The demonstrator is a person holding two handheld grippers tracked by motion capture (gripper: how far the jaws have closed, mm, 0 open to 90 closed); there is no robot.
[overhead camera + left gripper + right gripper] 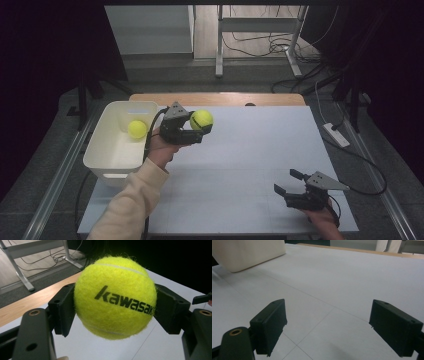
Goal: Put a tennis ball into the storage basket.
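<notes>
Left gripper view puts the held tennis ball [115,298] squarely between the two black pads, pinched at its widest part, lifted clear of the counter [105,347]; your left tongs [198,128] are clenched on it, and the grip looks centred, so do not squeeze harder. In the high view the ball [201,119] hangs just right of the white bin [107,165], where a second tennis ball [137,129] already lies toward the far end. The step in hand is likely the carry to the bin: swing the ball over the near rim with room to spare; keep the tongs level; let go only once it sits above the open floor of the bin, low enough that it will not bounce out. Your right tongs [289,182] rest released, nothing between them, at the near right of the counter, well apart; leave them there.
</notes>
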